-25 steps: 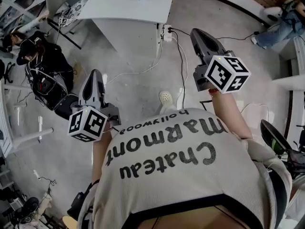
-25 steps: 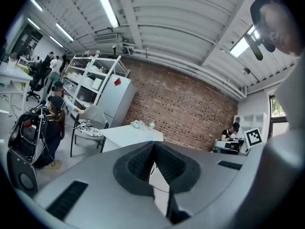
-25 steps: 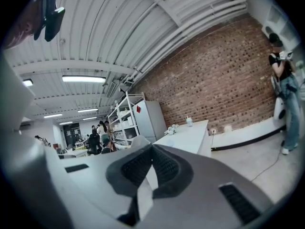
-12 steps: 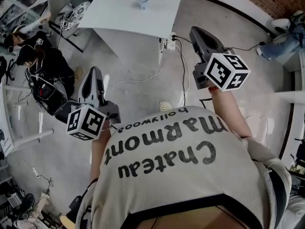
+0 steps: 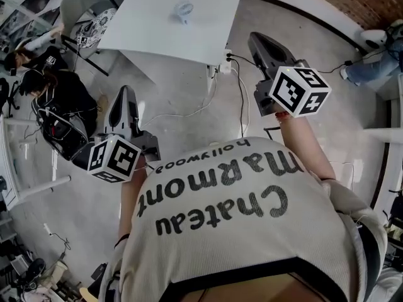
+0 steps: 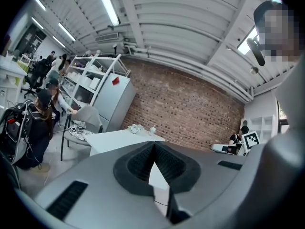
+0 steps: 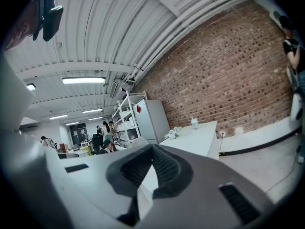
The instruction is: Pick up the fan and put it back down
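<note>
A small pale fan stands on a white table at the top of the head view, well ahead of both grippers. My left gripper is held over the floor, short of the table's near left corner, its jaws closed together with nothing between them. My right gripper is off the table's right edge, also shut and empty. In the left gripper view the shut gripper points at the table. The right gripper view shows the shut gripper and the table ahead; small items on it are too small to tell apart.
A chair with a patterned cushion stands left of the table. A person in dark clothes sits at the left by bags. Cables and a power strip lie on the floor under the table's right edge. Another person is at far right.
The table and fan have slid lower and nearer in the head view as both grippers are carried towards them. Both stay shut and empty.
</note>
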{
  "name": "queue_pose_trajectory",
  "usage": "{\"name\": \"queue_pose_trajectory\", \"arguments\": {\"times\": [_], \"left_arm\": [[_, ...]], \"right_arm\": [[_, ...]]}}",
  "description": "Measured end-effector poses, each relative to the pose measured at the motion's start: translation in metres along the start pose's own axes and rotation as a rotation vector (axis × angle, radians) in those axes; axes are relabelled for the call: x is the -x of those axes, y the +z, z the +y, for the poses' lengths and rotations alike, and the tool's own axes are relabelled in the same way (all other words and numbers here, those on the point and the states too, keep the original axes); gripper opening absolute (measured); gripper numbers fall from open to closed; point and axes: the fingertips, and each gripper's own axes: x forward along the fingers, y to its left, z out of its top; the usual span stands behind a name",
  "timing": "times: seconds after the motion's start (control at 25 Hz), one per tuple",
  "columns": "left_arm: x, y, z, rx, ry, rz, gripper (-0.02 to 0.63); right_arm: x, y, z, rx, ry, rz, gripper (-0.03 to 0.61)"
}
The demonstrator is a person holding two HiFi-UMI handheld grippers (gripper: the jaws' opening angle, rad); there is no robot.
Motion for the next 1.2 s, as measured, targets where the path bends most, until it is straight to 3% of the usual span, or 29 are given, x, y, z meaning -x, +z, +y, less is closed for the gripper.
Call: {"name": "queue_pose_trajectory", "arguments": {"times": [0.44,0.68,0.96,1.2], "left_arm": [[-0.021,-0.043,0.01,0.045,0.036,0.106,0.002],[-0.036,-0.053,0.012,0.061,0.009,0.135,0.002],[-0.072,-0.046,0.033,0.075,-0.01,0.137,0.002],[-0.131,-0.024,0.072,0.089,-0.025,0.148,0.002]], "right_arm": [[-0.018,-0.059,-0.032,-0.051,-0.021,0.136,0.003],[-0.027,-0.075,-0.034,-0.06,-0.025,0.183,0.003],[-0.062,-0.076,-0.034,-0.06,-0.03,0.197,0.003],[-0.131,-0.068,-0.038,-0.06,-0.039,0.215,0.003]]}}
